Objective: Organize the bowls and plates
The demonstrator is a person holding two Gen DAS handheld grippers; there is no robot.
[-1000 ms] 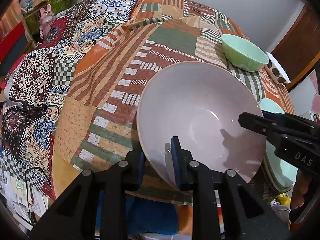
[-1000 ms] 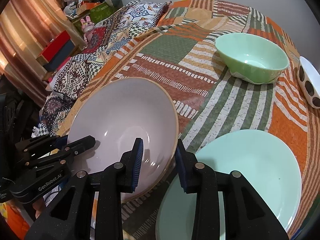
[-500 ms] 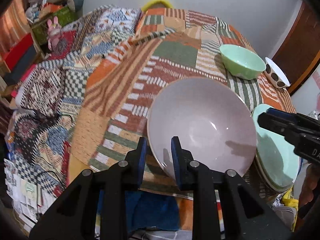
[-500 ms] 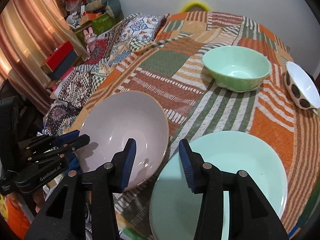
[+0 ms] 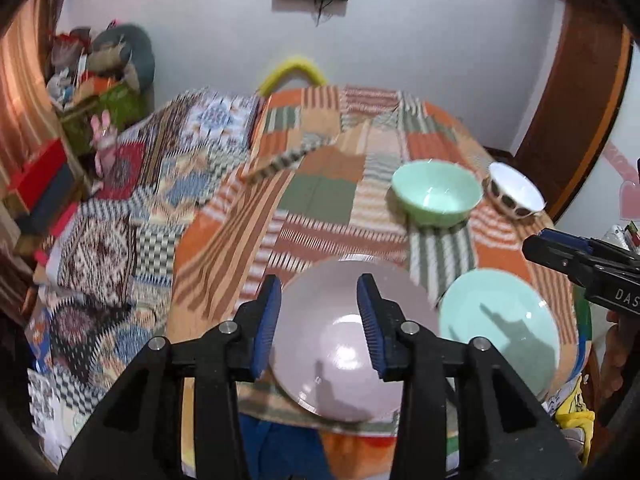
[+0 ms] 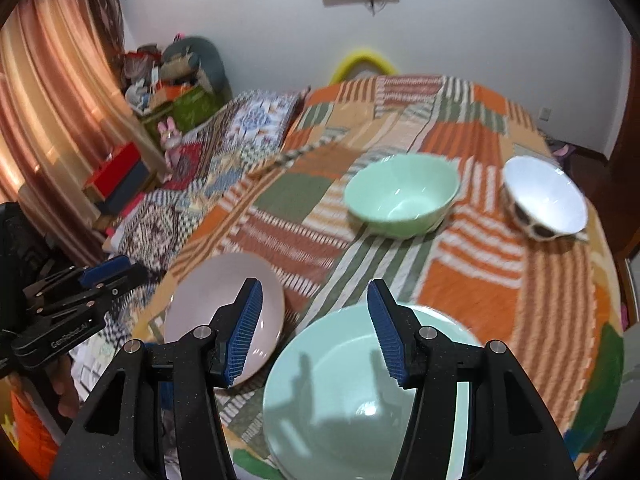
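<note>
A pink plate lies flat near the front edge of the patchwork-covered table. To its right sits a mint plate. A green bowl and a white spotted bowl stand further back on the right. My left gripper hovers above the pink plate with its jaws opening and nothing between them. My right gripper hangs above the gap between the two plates, its jaws also opening and empty.
A bed with a patterned quilt runs along the table's left side. Boxes and soft toys are piled in the far left corner by a curtain. A wooden door frame stands at the right. A yellow loop shows behind the table.
Both grippers were shut on the pink plate's rim. They have let go, opened and risen, and the plate now lies on the table next to the mint plate.
</note>
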